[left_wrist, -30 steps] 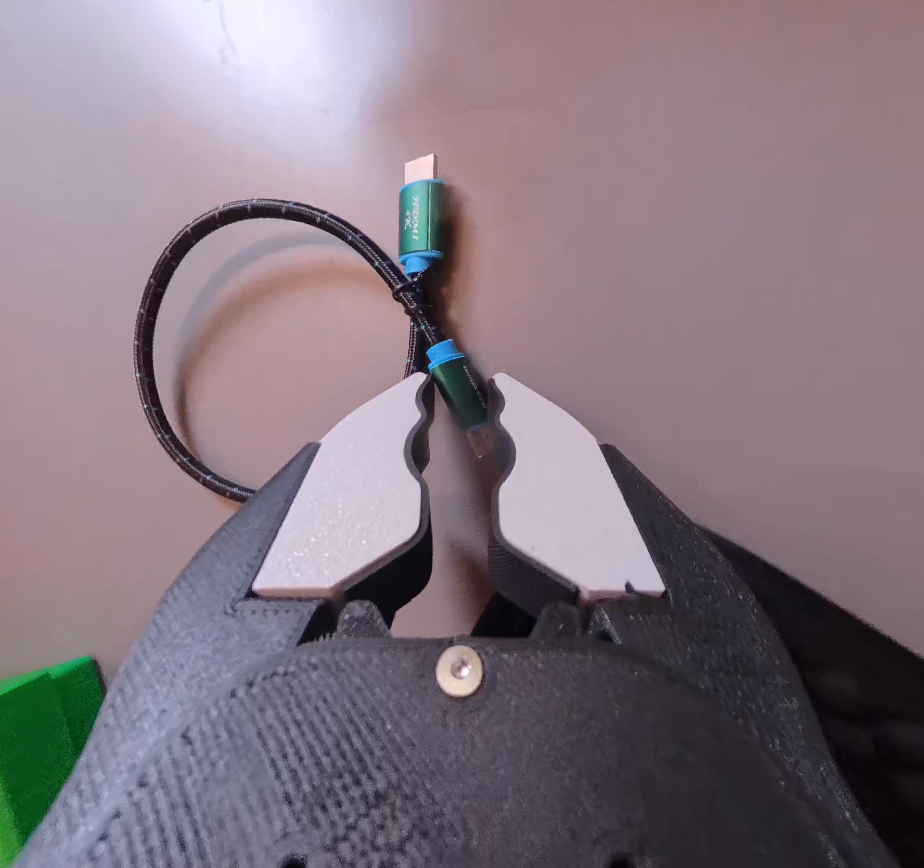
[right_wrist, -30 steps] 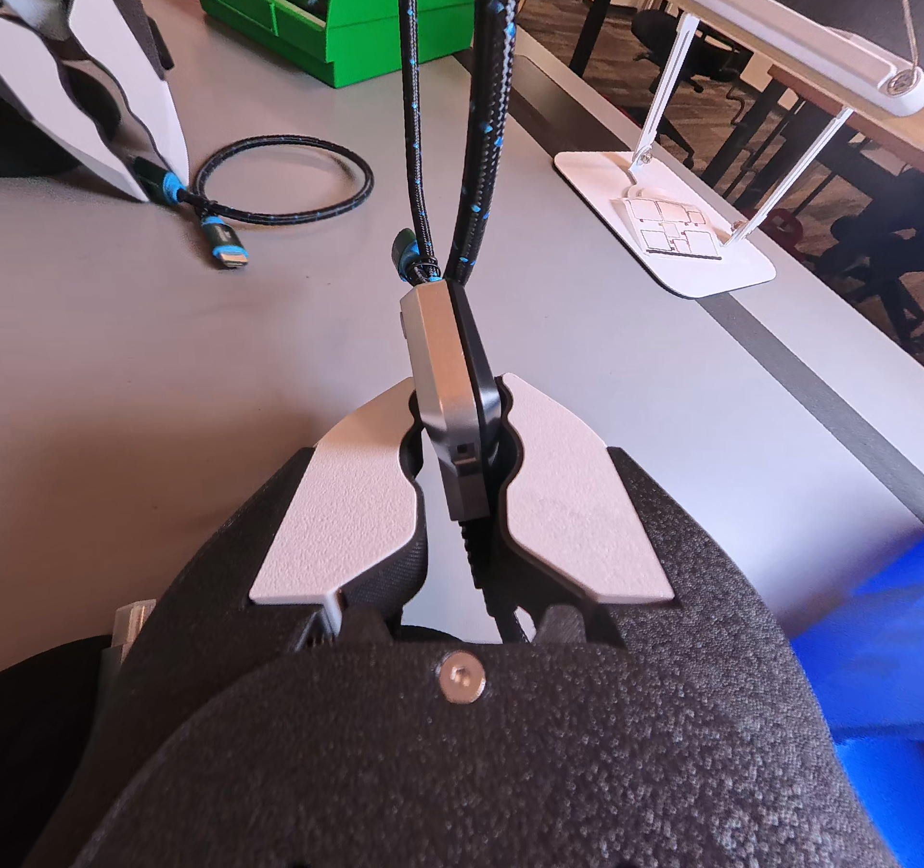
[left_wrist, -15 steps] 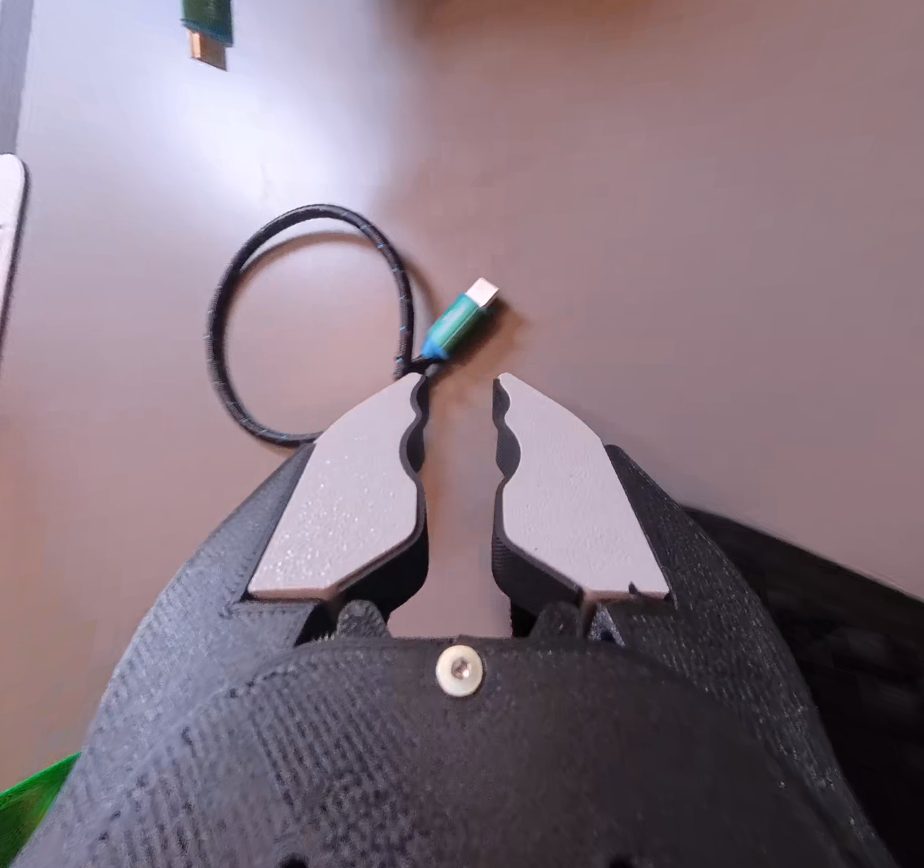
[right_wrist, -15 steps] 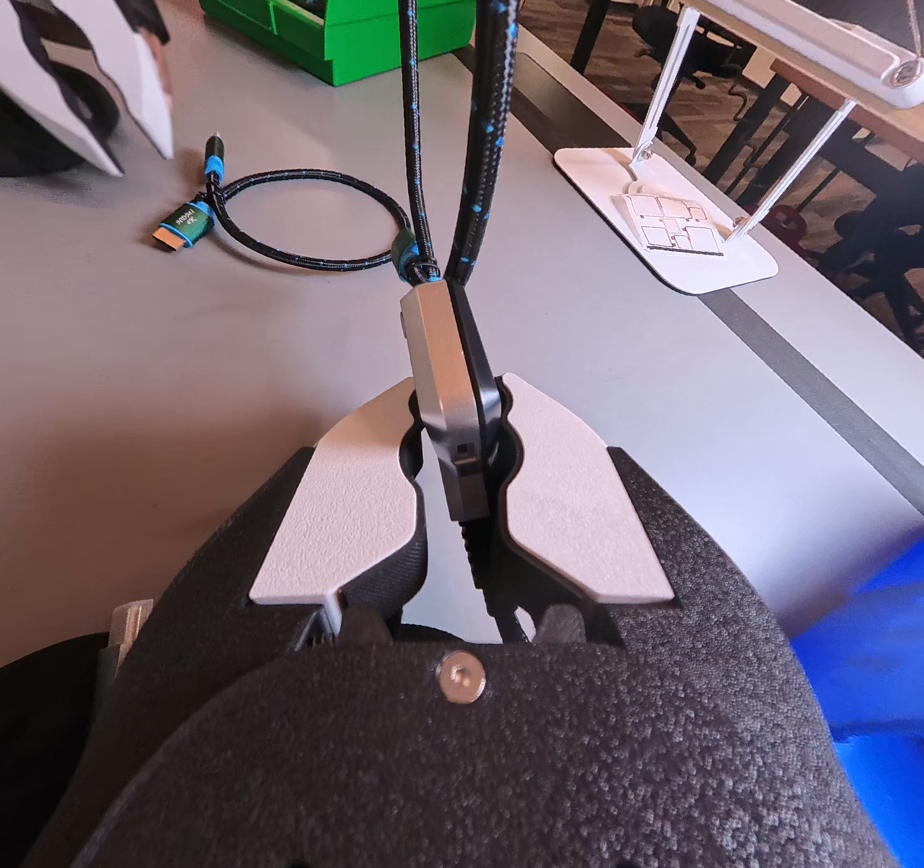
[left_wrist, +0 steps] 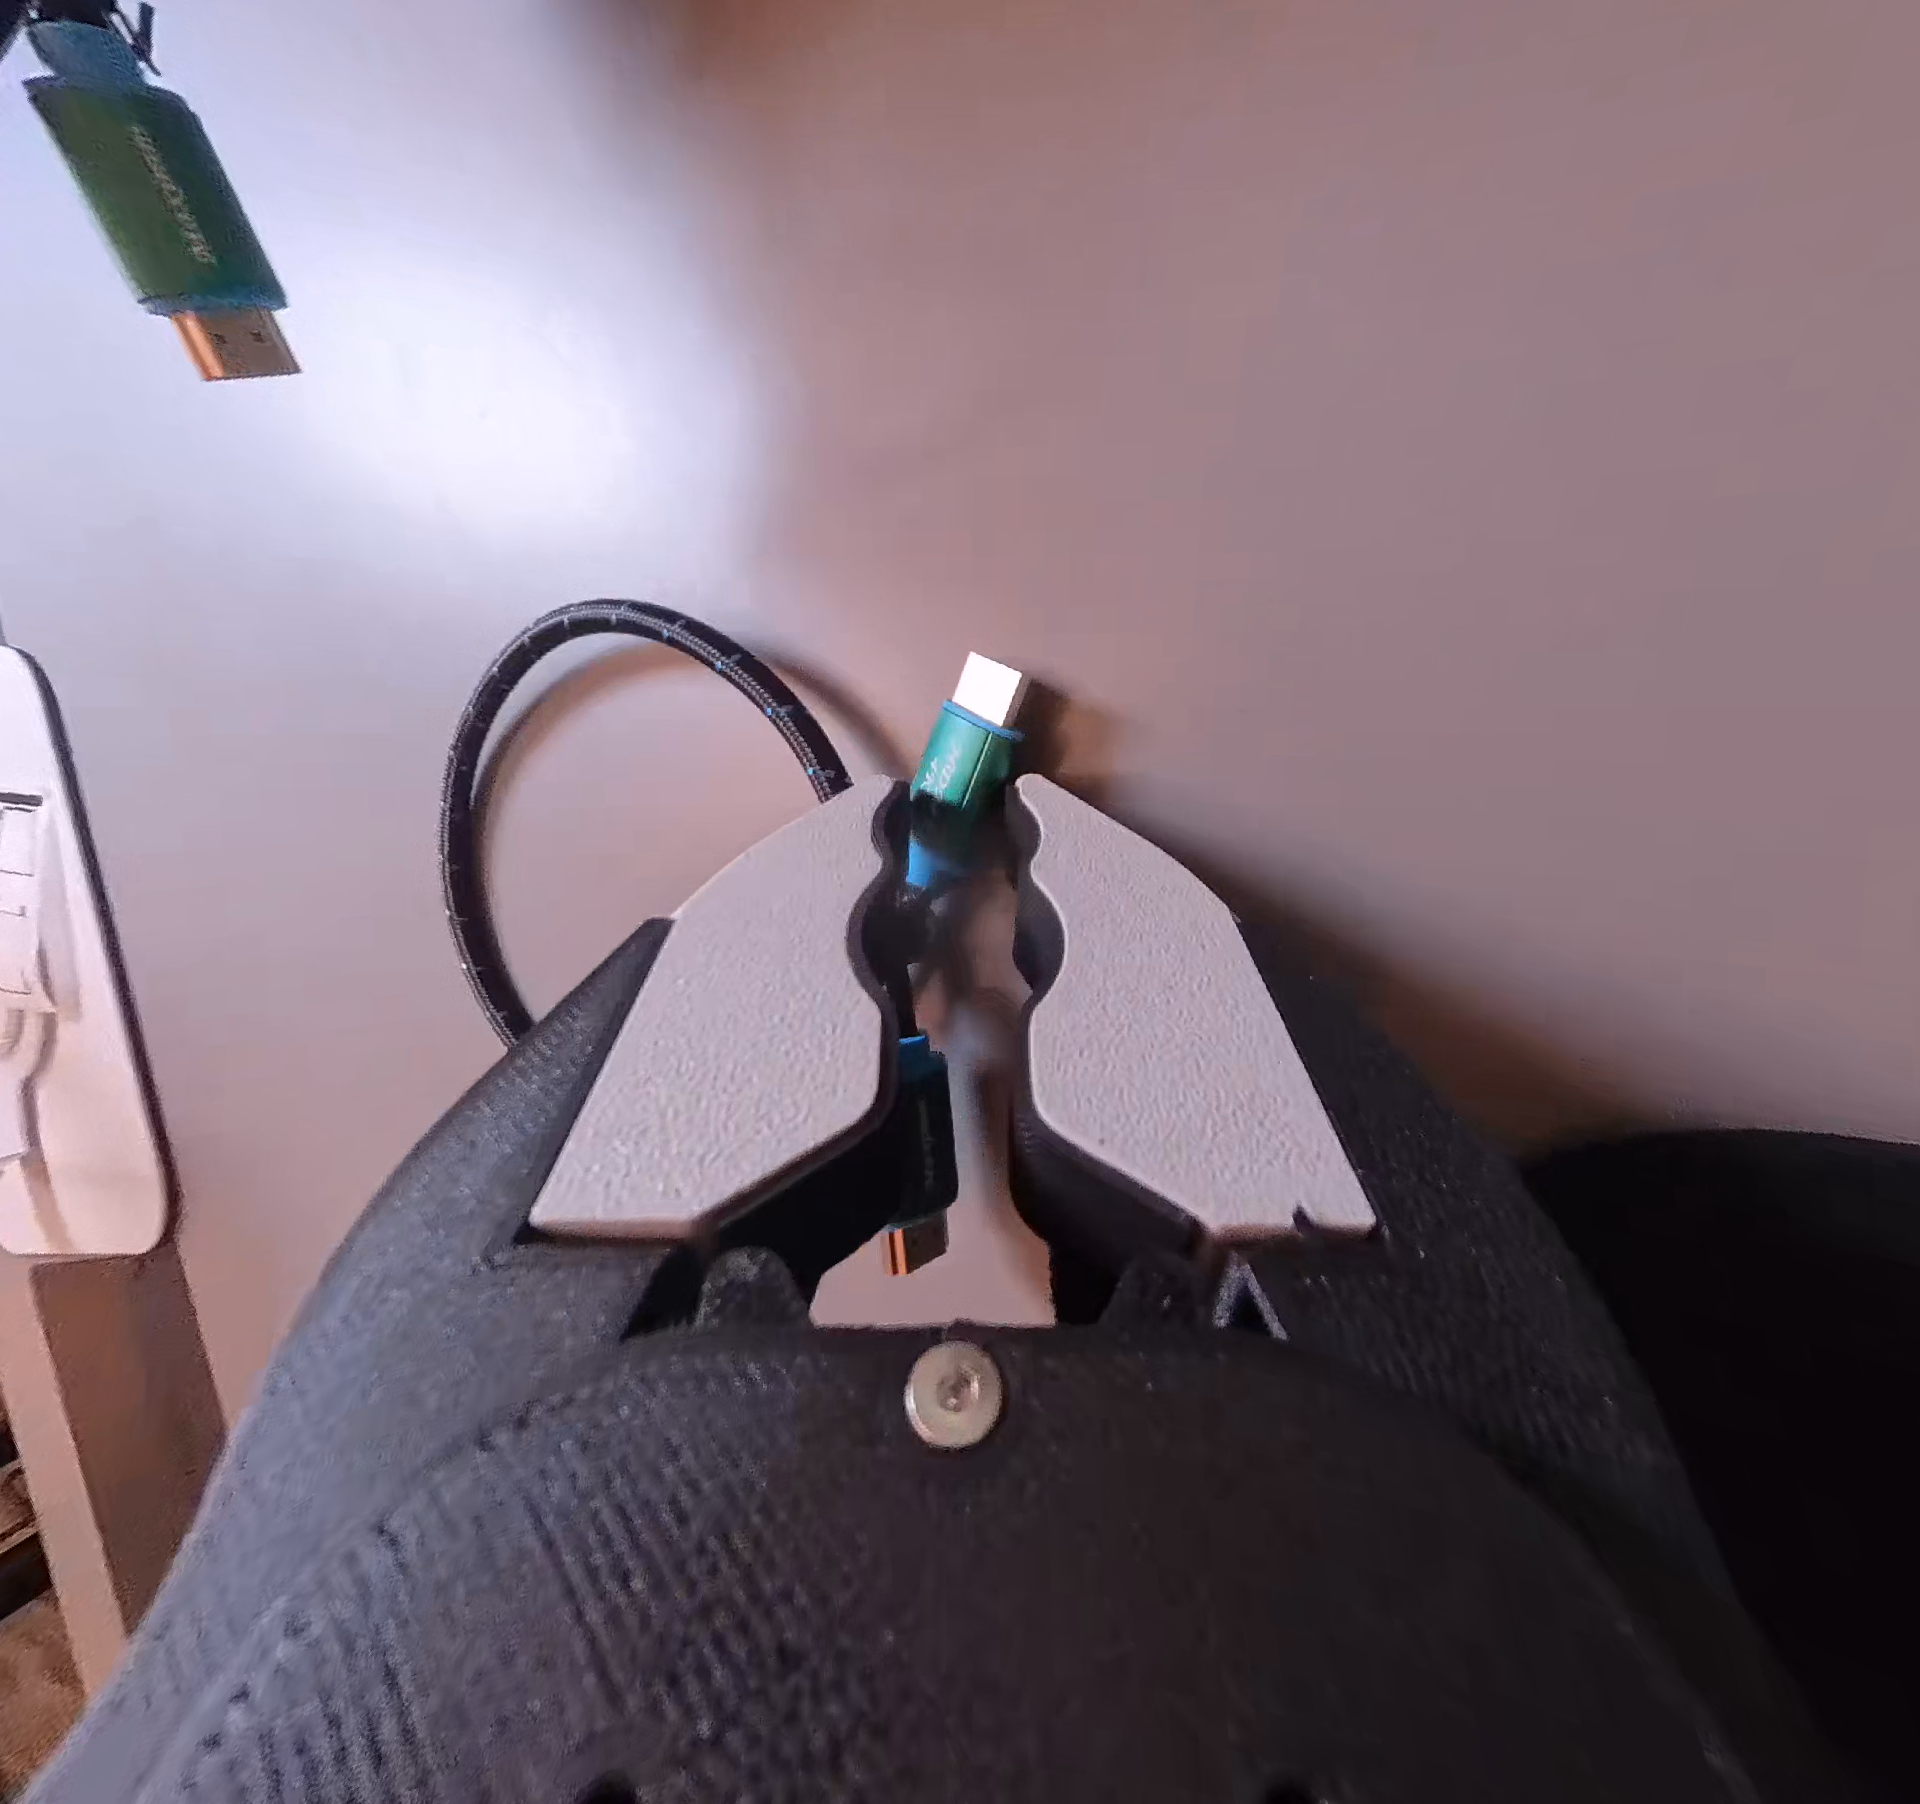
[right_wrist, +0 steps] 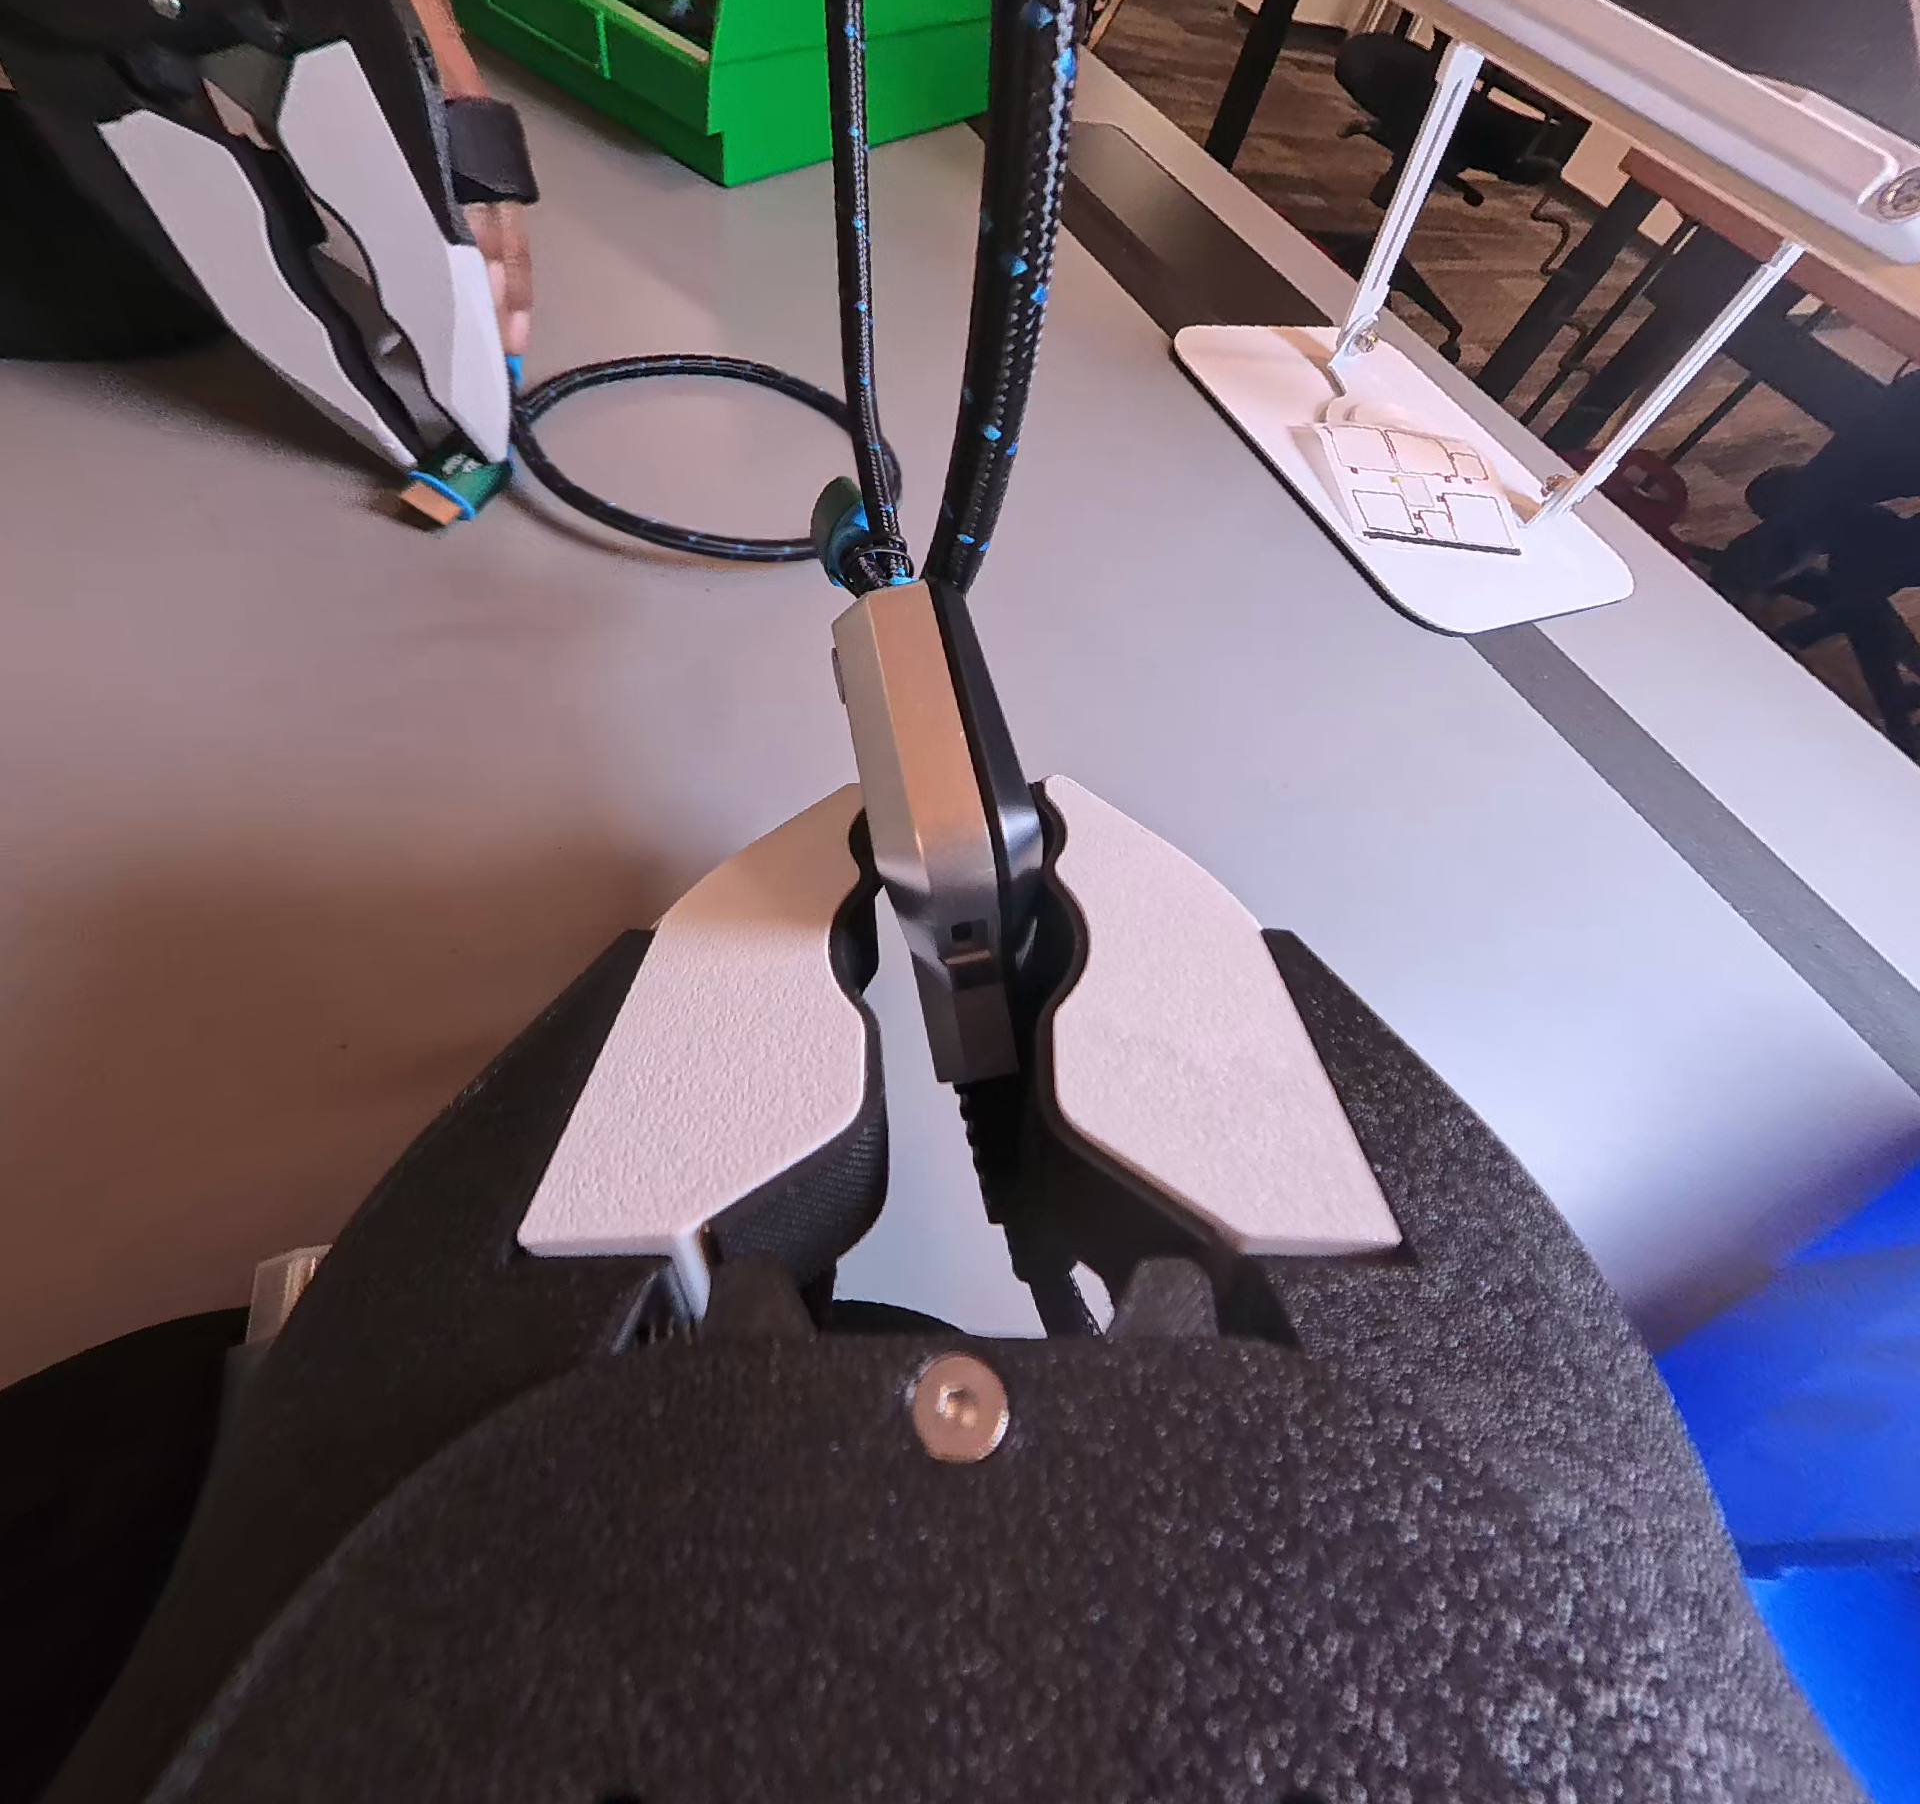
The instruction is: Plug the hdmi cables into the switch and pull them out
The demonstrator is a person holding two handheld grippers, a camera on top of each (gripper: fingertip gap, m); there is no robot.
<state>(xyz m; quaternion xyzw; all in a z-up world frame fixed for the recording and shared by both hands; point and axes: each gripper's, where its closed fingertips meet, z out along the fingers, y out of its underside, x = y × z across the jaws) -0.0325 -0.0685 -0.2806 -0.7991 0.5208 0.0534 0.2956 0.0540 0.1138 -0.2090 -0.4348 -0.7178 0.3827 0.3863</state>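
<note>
The left gripper [left_wrist: 951, 798] stands narrow around a green plug [left_wrist: 966, 752] that lies on the grey table [left_wrist: 1351, 404]. Both fingertips are at the plug's sides, but I cannot tell if they really press it. I think the plug could slip out, because only its rear part sits between the tips and its metal end pokes forward past them. Its black braided cable [left_wrist: 623, 632] curls in a loop just to the left of the claw and may drag.

The right gripper [right_wrist: 956, 819] holds a silver and black adapter [right_wrist: 925, 767] edge-on, so it might twist.

Count: two grippers, one adapter, one green bin [right_wrist: 810, 19] far ahead, one white stand [right_wrist: 1455, 466].
</note>
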